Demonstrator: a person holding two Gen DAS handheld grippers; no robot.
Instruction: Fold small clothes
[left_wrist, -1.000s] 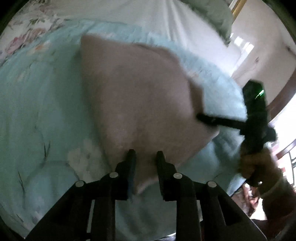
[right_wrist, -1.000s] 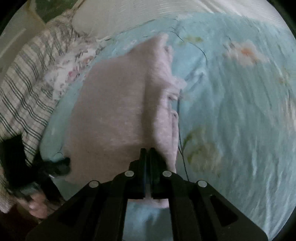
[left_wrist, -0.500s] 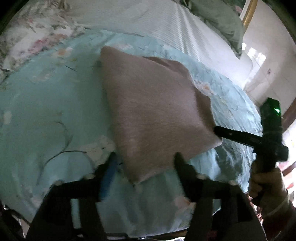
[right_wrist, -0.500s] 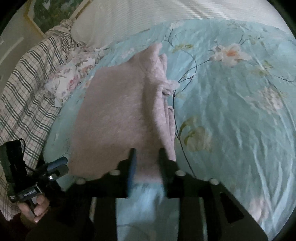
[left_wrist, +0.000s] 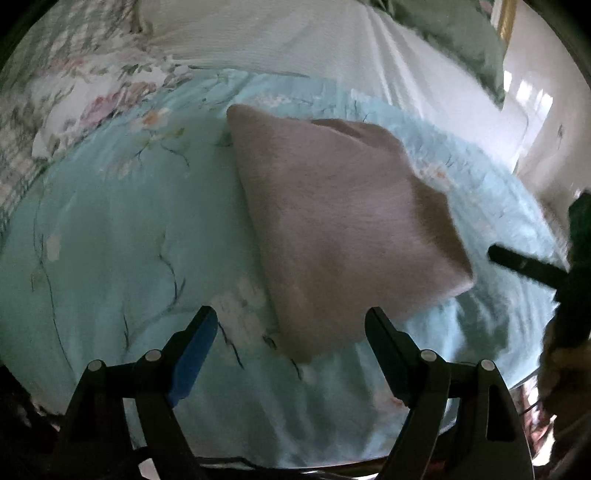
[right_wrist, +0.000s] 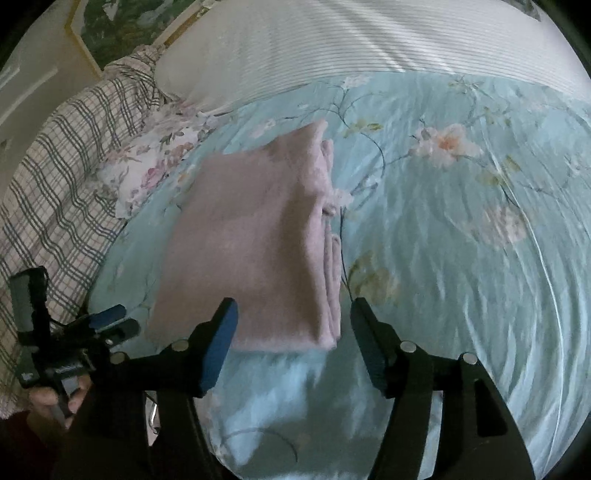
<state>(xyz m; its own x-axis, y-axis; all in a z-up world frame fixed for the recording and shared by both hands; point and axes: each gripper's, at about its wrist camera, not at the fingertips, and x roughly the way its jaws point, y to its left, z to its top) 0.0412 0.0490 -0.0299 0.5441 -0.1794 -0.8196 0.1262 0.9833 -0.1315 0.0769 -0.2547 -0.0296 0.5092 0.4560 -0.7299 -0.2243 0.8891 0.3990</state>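
Observation:
A folded pink garment (left_wrist: 343, 221) lies flat on the light blue floral bedspread (left_wrist: 110, 240). It also shows in the right wrist view (right_wrist: 258, 243), with stacked layers along its right edge. My left gripper (left_wrist: 291, 321) is open and empty, just short of the garment's near corner. My right gripper (right_wrist: 293, 310) is open and empty, its jaws either side of the garment's near edge without touching it. The right gripper also shows at the right of the left wrist view (left_wrist: 524, 264), and the left gripper at the lower left of the right wrist view (right_wrist: 110, 321).
A white striped pillow (right_wrist: 332, 48) and a green pillow (left_wrist: 454, 29) lie at the back. A plaid cloth (right_wrist: 55, 166) and a floral pillowcase (right_wrist: 147, 162) lie at the left. The bed's near edge (left_wrist: 295, 461) is right below the grippers.
Both grippers let go of the pink garment, opened wide and pulled back from it. The garment now lies folded on the bedspread.

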